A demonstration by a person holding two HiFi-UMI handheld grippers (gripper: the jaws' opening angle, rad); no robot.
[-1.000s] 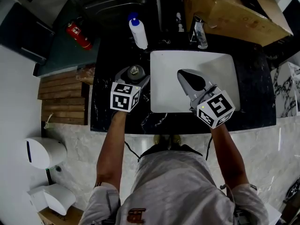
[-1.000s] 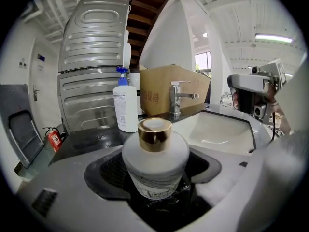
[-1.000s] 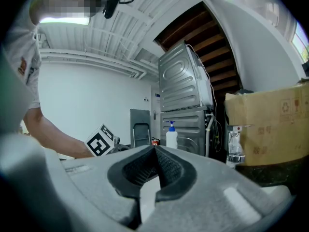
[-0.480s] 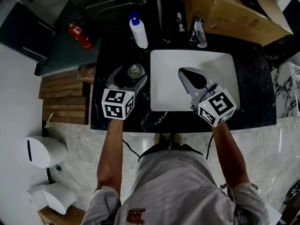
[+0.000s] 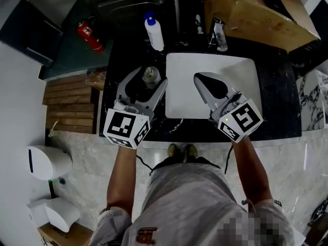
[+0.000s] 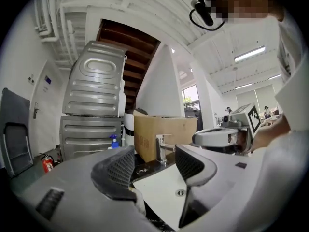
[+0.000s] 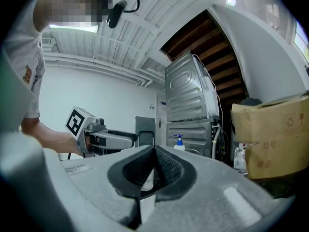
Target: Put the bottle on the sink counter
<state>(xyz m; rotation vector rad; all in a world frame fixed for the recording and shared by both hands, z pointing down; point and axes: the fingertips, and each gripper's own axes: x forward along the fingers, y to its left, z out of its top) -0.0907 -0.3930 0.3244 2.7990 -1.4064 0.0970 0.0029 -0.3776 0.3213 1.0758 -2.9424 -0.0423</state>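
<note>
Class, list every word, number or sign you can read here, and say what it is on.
No words or numbers are legible.
Cardboard box: printed marks, too blurred to read.
Marker cubes: black square patterns, no letters.
Fire extinguisher: label too small.
Shirt: logo blurred.

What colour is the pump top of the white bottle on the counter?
Blue. The pump top shows best in the head view.

Small bottle, silvery cap, upright on black sink counter, left of basin.
</note>
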